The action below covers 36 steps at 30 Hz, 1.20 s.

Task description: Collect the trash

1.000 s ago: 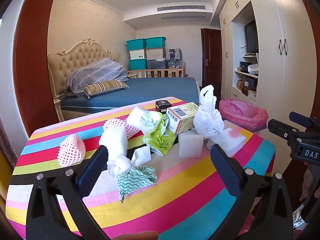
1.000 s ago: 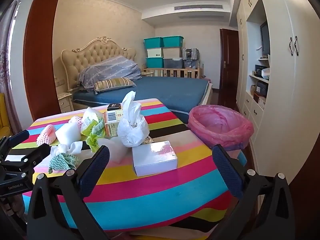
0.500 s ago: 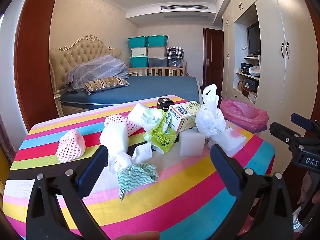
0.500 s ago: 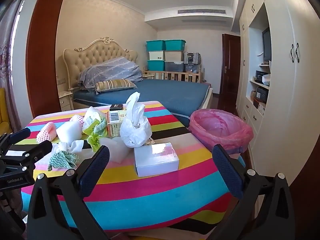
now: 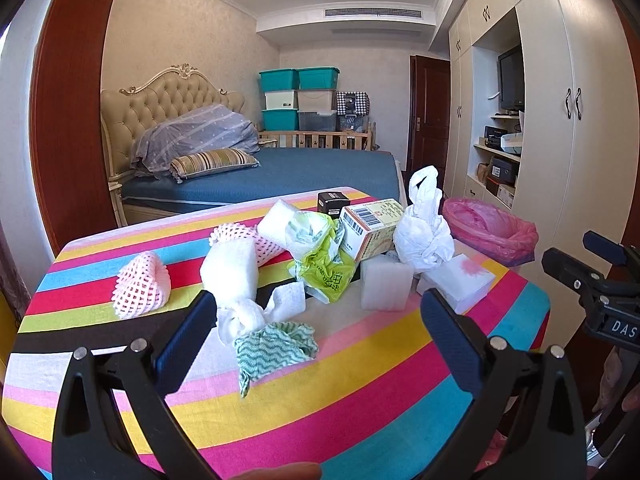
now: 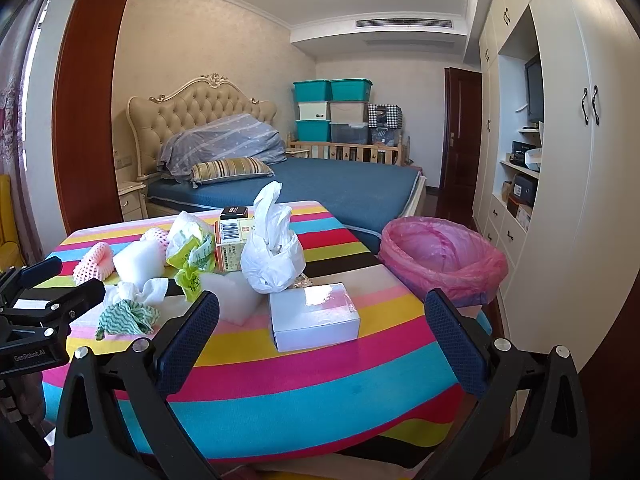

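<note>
Both grippers are hanging wide open over the near edge of the tabletop [image 5: 360, 400], holding nothing. The left gripper [image 5: 316, 332] is facing the green cloth [image 5: 276, 346], lying just ahead between its fingers; closing on the cloth's bunched middle should lift it cleanly. The right gripper [image 6: 320, 332] is facing the white box [image 6: 314, 316], with the pink-lined bin [image 6: 442, 258] beyond the tabletop's right edge.

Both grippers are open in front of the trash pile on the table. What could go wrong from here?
The knotted white plastic bag leans against the barcode carton; pulling either may topple the other.

The bin with the pink liner stands beyond the table's edge, so light pieces like the pink foam net may fall short.

The green-patterned cloth touches the crumpled white tissue and may drag it.
</note>
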Motion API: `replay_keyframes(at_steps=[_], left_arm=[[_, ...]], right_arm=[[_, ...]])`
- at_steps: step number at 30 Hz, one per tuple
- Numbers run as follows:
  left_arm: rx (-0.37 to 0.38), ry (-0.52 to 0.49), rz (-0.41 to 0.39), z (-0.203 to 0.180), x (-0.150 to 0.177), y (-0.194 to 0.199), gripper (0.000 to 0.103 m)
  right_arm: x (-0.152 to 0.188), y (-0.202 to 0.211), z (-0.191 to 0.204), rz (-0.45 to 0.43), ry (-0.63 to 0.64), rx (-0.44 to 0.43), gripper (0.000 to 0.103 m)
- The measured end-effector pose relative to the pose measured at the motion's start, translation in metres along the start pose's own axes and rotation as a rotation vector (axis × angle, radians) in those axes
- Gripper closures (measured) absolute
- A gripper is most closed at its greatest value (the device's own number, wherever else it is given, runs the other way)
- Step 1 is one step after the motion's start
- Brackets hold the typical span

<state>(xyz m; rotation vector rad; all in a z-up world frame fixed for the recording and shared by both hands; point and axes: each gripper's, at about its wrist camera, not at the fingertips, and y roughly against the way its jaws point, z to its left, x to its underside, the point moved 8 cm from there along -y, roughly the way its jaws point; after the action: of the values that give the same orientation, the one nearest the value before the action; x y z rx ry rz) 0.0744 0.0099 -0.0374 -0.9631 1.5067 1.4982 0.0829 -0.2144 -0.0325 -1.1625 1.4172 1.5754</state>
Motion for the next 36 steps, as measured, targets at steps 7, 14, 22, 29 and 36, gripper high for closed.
replay_keyframes(at_steps=[7, 14, 22, 29, 36], left_arm=[[0.001, 0.006, 0.004, 0.0016, 0.0022, -0.0006, 0.004], [0.002, 0.014, 0.010, 0.0030, 0.0035, -0.0014, 0.004], [0.002, 0.015, 0.013, 0.0027, 0.0040, -0.0017, 0.004], [0.002, 0.015, 0.013, 0.0030, 0.0039, -0.0018, 0.004], [0.002, 0.015, 0.013, 0.0031, 0.0045, -0.0016, 0.004]], right_arm=[[0.0011, 0.0002, 0.0010, 0.001, 0.002, -0.003, 0.006], [0.0022, -0.0007, 0.0022, 0.005, 0.002, -0.005, 0.006], [0.0037, -0.0015, 0.0034, 0.008, -0.001, -0.008, 0.006], [0.0052, -0.0023, 0.0060, 0.011, -0.002, -0.012, 0.006], [0.0059, -0.0029, 0.0068, 0.014, -0.004, -0.013, 0.006]])
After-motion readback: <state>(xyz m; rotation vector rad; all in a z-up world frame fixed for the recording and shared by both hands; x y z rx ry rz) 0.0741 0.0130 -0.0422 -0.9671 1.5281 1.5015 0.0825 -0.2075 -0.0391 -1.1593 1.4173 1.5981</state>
